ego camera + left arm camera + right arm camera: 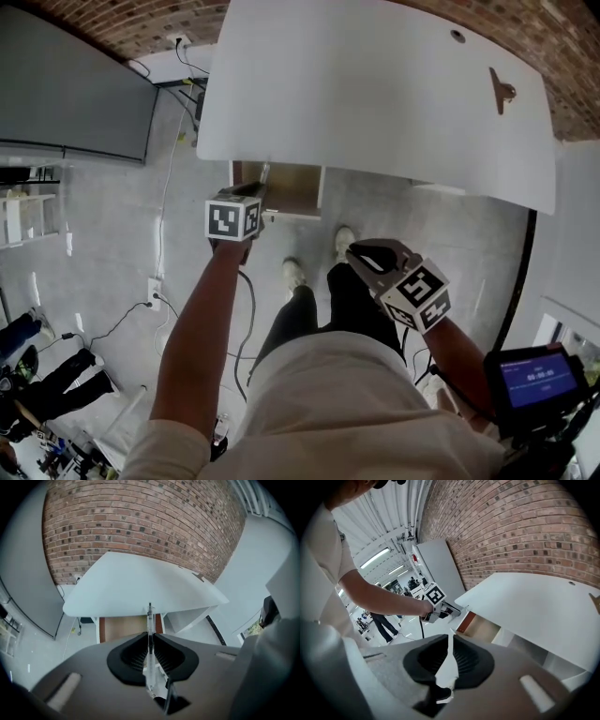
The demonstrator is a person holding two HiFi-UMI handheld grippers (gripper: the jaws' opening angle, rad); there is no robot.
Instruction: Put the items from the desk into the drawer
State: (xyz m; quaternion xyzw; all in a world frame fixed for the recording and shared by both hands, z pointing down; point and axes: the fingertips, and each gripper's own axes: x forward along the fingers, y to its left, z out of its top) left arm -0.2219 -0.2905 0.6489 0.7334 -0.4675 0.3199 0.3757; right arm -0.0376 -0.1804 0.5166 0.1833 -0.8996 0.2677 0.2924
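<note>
The wooden drawer (291,187) stands pulled out under the white desk (375,94). My left gripper (255,194) hovers at the drawer's left front corner, shut on a clear pen (149,618) that points toward the drawer (122,627). My right gripper (361,255) hangs lower, over the person's legs and apart from the desk. Its pads are closed on a thin white item (449,641); what that item is I cannot make out. On the desk's far right lies a small brown item (502,91).
A grey cabinet (75,94) stands left of the desk and cables (169,187) trail over the floor. The person's shoes (295,275) stand just before the drawer. A device with a blue screen (536,375) sits at bottom right. A brick wall (140,522) runs behind the desk.
</note>
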